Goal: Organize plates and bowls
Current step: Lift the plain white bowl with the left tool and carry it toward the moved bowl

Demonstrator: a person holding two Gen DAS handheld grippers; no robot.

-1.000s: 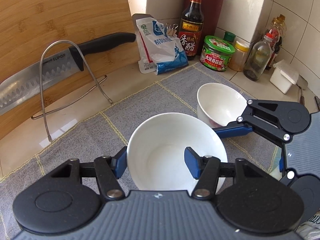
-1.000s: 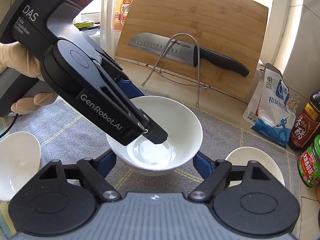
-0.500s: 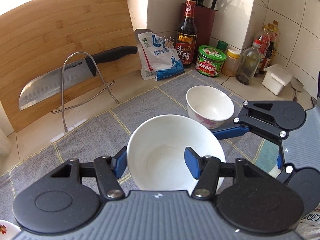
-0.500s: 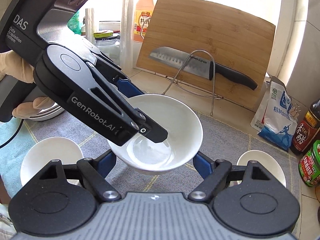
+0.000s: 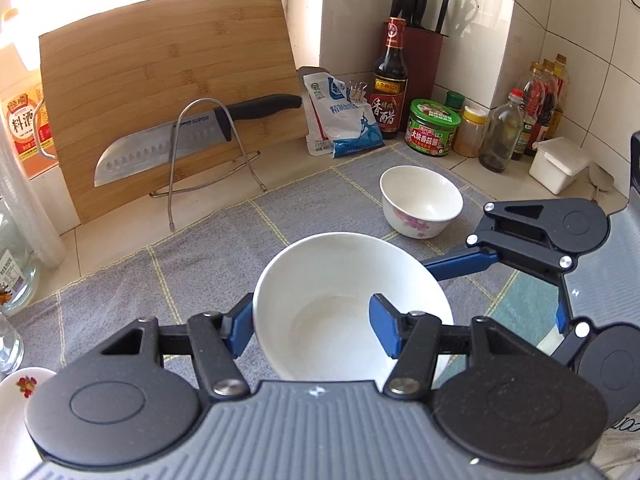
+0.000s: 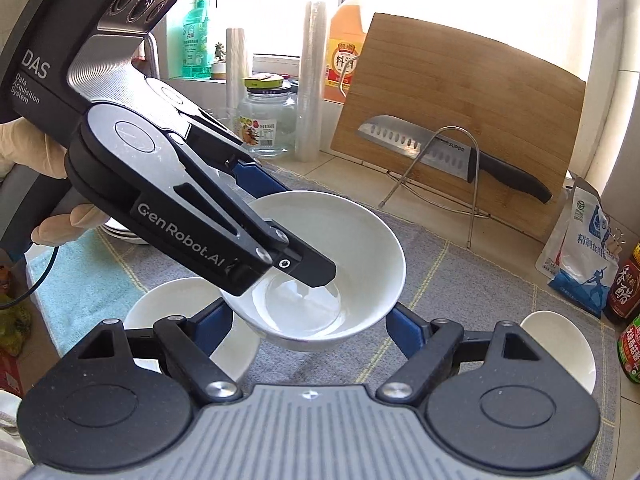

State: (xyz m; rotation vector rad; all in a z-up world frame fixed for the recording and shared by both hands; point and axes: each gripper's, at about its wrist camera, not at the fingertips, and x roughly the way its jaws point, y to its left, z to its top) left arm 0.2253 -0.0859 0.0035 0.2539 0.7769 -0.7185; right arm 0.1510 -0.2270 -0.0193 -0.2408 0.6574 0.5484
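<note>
Bowl (image 5: 352, 304) higher now, "GenRobot.AI" tool (image 6: 280, 236) inside.

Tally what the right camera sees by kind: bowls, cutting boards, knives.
Bowls: 3 (held bowl, left bowl, right bowl)
Cutting boards: 1 (board)
Knives: 1 (knife)
Total: 5

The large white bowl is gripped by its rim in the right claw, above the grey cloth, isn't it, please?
Not quite: the left claw grips the large white bowl by its rim, one finger inside and one outside, above the grey cloth. The right wrist view shows this; the right claw sits open below the bowl.
</note>
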